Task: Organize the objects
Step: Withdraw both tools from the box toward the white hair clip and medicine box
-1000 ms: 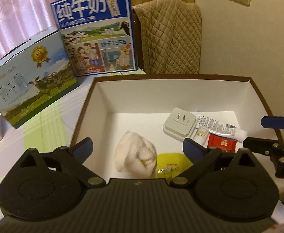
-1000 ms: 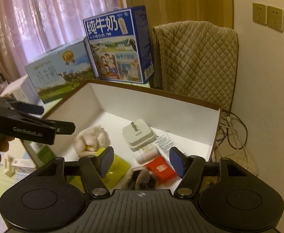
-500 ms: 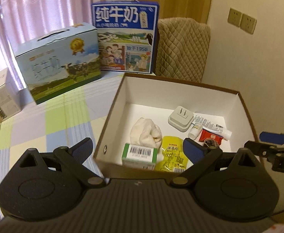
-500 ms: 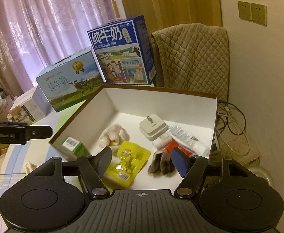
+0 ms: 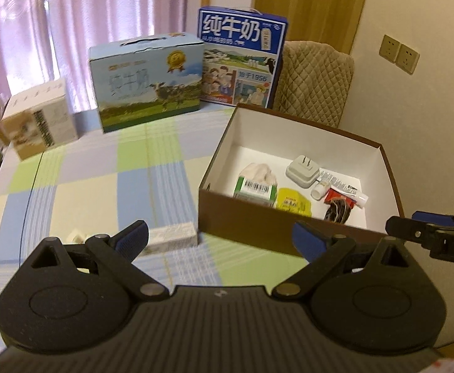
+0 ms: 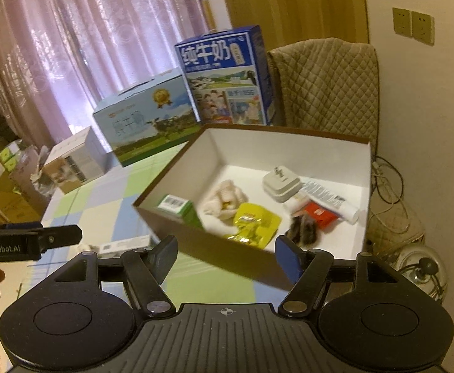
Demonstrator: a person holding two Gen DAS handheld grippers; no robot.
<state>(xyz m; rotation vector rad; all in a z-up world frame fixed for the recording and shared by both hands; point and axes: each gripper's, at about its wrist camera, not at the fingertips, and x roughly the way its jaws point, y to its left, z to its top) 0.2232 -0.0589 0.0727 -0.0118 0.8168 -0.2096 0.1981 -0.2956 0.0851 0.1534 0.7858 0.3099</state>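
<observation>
Behind the box wall [image 5: 258,217], the green carton [image 5: 253,188] is half hidden.

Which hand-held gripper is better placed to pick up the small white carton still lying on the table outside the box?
Left. The left hand-held gripper is open, with the small white carton beside its left finger. The right hand-held gripper faces the brown box.

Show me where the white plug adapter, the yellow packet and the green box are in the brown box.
white plug adapter [image 5: 301,170], left wrist view, top face.
yellow packet [image 6: 253,222], right wrist view, centre.
green box [image 5: 255,188], left wrist view, barcode label.
</observation>
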